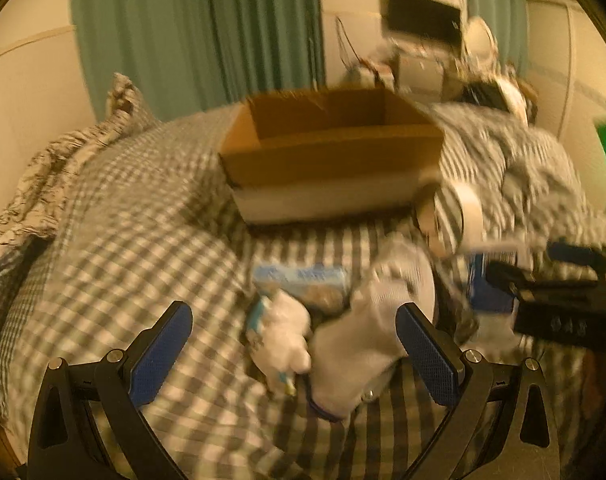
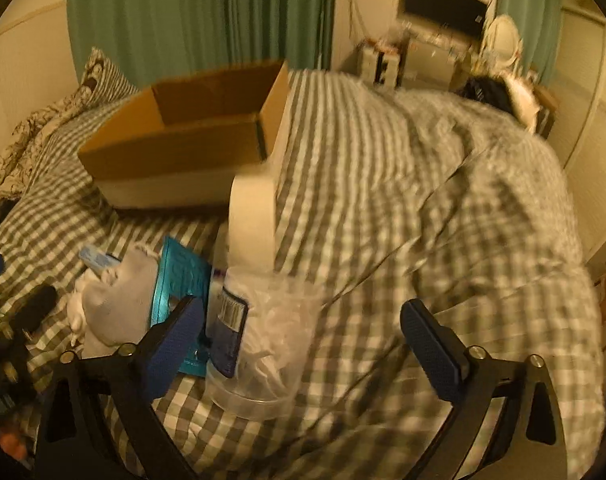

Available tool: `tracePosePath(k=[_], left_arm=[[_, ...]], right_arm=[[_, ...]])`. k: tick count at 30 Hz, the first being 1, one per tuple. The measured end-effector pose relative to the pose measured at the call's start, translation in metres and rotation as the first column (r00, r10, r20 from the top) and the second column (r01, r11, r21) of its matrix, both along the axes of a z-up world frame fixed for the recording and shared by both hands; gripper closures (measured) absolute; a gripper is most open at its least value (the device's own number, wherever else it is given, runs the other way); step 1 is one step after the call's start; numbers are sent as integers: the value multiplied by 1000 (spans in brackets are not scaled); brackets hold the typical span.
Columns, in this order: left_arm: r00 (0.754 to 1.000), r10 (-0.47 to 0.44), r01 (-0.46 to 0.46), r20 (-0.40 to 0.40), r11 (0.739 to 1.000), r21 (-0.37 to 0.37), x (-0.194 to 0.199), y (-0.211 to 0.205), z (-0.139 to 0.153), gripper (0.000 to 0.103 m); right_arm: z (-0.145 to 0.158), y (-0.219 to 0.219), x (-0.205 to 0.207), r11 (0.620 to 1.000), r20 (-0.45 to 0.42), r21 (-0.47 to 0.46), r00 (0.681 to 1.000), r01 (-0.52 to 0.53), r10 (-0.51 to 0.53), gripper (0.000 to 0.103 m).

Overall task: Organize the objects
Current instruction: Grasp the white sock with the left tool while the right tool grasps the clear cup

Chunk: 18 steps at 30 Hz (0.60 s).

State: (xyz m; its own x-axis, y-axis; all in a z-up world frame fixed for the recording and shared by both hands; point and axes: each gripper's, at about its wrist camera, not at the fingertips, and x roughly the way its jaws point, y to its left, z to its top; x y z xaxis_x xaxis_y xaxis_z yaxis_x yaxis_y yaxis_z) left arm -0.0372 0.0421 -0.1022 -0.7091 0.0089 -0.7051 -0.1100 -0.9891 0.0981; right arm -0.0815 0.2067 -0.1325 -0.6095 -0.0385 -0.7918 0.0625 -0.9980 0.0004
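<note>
An open cardboard box [image 1: 331,152] sits on a checked bedspread; it also shows in the right wrist view [image 2: 191,140]. A pile of loose items lies in front of it. My left gripper [image 1: 295,356] is open above a white sock [image 1: 363,344] and a crumpled white bag [image 1: 283,332], beside a blue-and-white packet [image 1: 303,280]. My right gripper [image 2: 303,344] is open over a clear plastic container [image 2: 267,340] with a dark label. A roll of white tape [image 2: 255,220], a teal packet [image 2: 179,280] and the sock [image 2: 119,304] lie by it. The right gripper shows at the left view's right edge [image 1: 559,292].
The checked bedspread [image 2: 443,220] covers the bed, rumpled at the right. Patterned pillows [image 1: 63,160] lie at the left. Green curtains [image 1: 195,28] hang behind. A wall screen [image 2: 443,4] and a cluttered desk [image 2: 431,56] stand at the far right.
</note>
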Motion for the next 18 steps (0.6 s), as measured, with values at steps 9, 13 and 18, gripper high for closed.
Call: tracePosePath(k=[9, 13, 18], left_arm=[[989, -121, 127, 90, 990, -61, -14, 34, -41, 15], [973, -210, 213, 97, 977, -23, -12, 43, -39, 55], [971, -221, 222, 90, 975, -3, -6, 40, -28, 67]], right_arm=[[-33, -6, -20, 998, 113, -42, 992, -47, 52, 33], [-28, -1, -12, 998, 94, -52, 994, -43, 48, 36], [-10, 1, 3, 999, 32, -41, 999, -36, 37, 37]])
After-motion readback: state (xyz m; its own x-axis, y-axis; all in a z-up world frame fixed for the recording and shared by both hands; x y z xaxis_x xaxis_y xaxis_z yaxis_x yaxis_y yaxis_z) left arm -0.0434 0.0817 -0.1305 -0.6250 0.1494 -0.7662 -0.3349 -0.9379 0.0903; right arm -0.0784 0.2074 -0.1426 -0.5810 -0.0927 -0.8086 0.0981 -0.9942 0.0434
